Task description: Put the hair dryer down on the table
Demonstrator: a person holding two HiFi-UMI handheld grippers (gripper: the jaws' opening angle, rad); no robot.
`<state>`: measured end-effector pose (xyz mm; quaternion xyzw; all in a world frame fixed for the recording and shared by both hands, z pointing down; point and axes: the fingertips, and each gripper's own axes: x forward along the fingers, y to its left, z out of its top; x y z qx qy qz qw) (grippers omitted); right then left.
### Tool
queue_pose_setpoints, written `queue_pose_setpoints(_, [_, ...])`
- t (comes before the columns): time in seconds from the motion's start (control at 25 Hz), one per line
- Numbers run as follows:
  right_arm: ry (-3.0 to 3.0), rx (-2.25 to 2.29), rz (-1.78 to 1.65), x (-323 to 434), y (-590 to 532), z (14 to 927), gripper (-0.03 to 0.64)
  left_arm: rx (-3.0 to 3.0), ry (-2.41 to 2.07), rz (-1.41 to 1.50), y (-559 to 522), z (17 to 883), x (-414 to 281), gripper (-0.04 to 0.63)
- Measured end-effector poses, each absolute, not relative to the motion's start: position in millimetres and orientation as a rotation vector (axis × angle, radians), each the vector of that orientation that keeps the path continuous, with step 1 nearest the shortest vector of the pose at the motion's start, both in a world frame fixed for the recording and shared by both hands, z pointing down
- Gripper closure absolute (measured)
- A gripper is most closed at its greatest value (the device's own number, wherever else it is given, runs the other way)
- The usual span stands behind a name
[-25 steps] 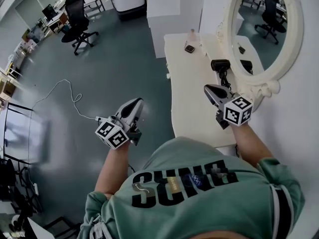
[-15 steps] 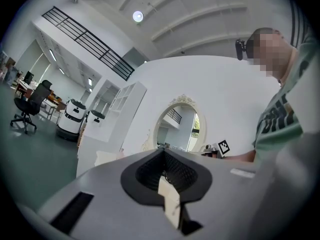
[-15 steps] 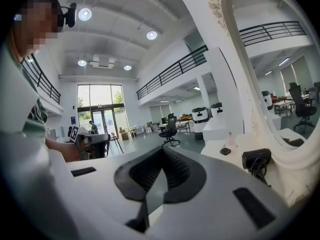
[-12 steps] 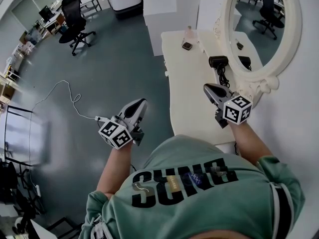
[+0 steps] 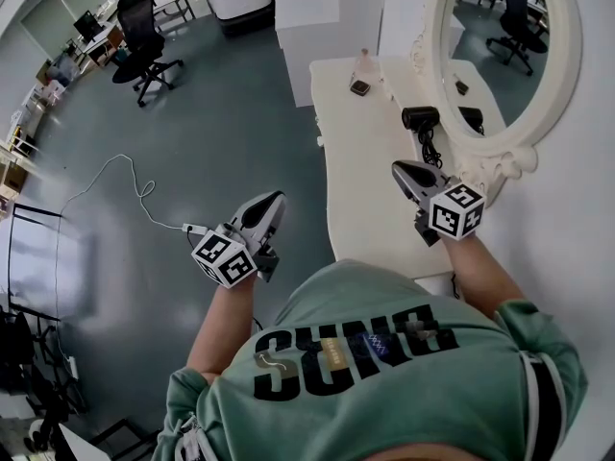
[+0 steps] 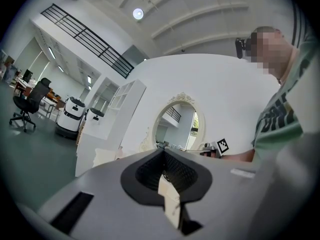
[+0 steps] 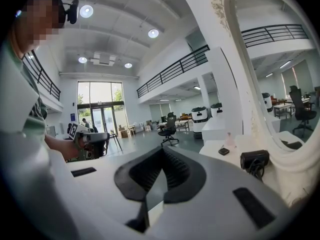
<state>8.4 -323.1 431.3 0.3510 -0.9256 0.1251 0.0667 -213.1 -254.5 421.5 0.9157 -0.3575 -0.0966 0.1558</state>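
Note:
The black hair dryer (image 5: pixel 421 118) lies on the white table (image 5: pixel 370 190) beside the mirror's base, its cord (image 5: pixel 430 148) coiled just in front of it. My right gripper (image 5: pixel 398 170) hovers over the table a little short of the cord, shut and empty. In the right gripper view the hair dryer (image 7: pixel 255 159) sits ahead to the right of the shut right gripper (image 7: pixel 162 149). My left gripper (image 5: pixel 276 200) hangs over the floor to the left of the table, shut with nothing in it. The left gripper view shows the left gripper (image 6: pixel 162 152) pointing toward the mirror.
An oval white-framed mirror (image 5: pixel 509 56) leans on the wall behind the table. A small pink bottle (image 5: pixel 365 64) and a small dark box (image 5: pixel 360 88) stand at the table's far end. An office chair (image 5: pixel 144 36) and a white cable (image 5: pixel 135 185) are on the grey floor.
The left gripper has drifted slightly down and to the right. The right gripper and the hair dryer keep their places.

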Motion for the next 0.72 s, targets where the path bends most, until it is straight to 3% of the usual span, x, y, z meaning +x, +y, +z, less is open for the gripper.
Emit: queue_pose_setpoints(0.72, [-2.79,1.042,0.356,9.6,-319.1,433.3,0.623,2.627,-1.012,-0.281,-252.4,419.0,-206.7,0.586])
